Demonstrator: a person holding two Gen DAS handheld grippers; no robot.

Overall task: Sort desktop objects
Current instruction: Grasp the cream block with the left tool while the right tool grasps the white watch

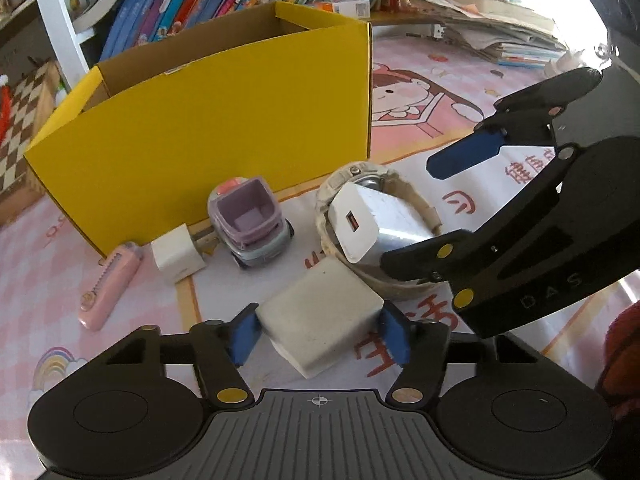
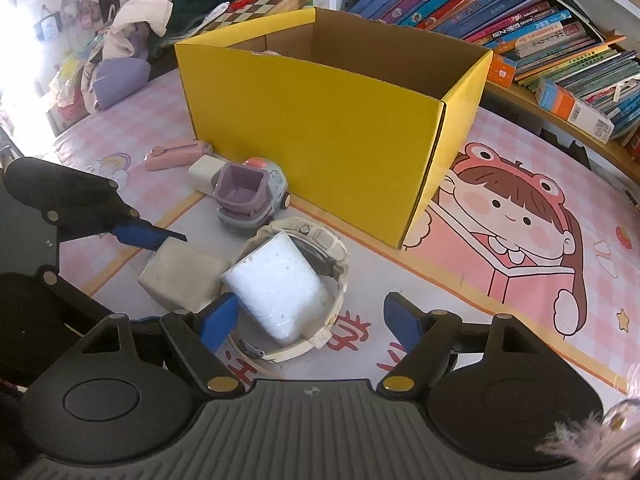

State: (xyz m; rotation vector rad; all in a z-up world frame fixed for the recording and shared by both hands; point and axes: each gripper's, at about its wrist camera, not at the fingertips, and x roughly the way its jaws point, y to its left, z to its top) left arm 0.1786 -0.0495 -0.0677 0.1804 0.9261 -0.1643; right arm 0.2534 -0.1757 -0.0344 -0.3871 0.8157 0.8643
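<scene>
A white block-shaped charger point(image 1: 320, 320) lies on the pink desk mat point(image 1: 420, 128), and my left gripper point(image 1: 320, 334) is shut on it, a blue pad against each side. The right wrist view shows the same block point(image 2: 180, 276) with one left finger lying over its far edge. A second white charger point(image 2: 280, 288) leans inside the loop of a cream wristwatch point(image 2: 320, 240). My right gripper point(image 2: 310, 322) stands open around that charger and watch; the right pad is well apart from them. In the left wrist view the right gripper point(image 1: 408, 212) straddles the charger point(image 1: 380, 224).
An open yellow cardboard box point(image 1: 208, 128) stands right behind the objects. Before it sit a purple and grey toy truck point(image 1: 252, 220), a small white cube plug point(image 1: 176, 254) and a pink utility knife point(image 1: 110, 284). Bookshelves point(image 2: 540, 32) line the back; clothes point(image 2: 140, 20) are piled at far left.
</scene>
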